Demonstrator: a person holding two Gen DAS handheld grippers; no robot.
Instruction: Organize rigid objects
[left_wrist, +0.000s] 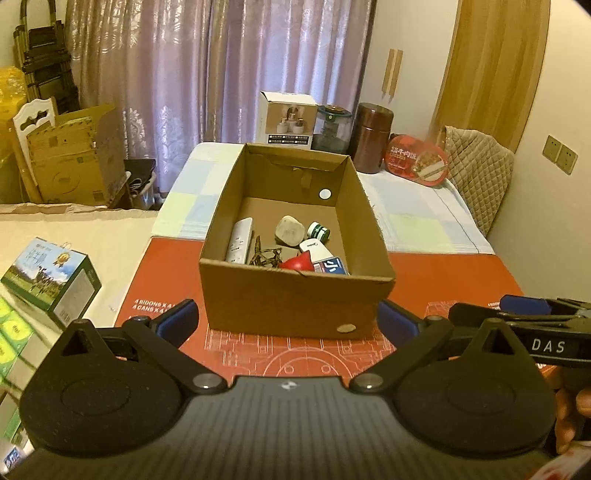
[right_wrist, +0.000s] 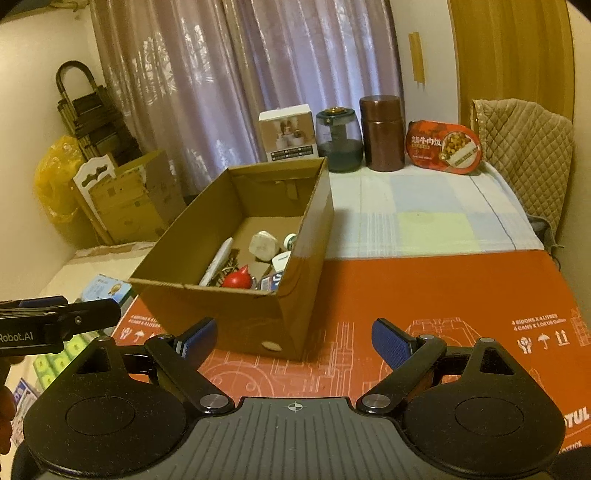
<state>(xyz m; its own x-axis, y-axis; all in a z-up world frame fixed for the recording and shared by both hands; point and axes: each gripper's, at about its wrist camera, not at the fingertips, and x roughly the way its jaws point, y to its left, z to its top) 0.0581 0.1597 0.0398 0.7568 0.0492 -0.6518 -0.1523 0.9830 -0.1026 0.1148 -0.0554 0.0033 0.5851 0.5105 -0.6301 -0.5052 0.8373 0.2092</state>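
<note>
we hold the left gripper (left_wrist: 288, 321) and right gripper (right_wrist: 293, 338) wide and empty before the cardboard box (left_wrist: 295, 295). the small objects (left_wrist: 291, 243) lie inside, seemingly all packed, so we stay clear of the rim.

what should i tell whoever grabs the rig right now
Left gripper: open, nothing between the fingers.
Right gripper: open, empty too.
Both sit just short of the cardboard box on the red mat.
Done: the box holds a white remote, stone, green-capped jar, red piece, twiggy item and white tube.
Left: no loose item shows on the mat; check whether the back-row containers belong in the box.
</note>
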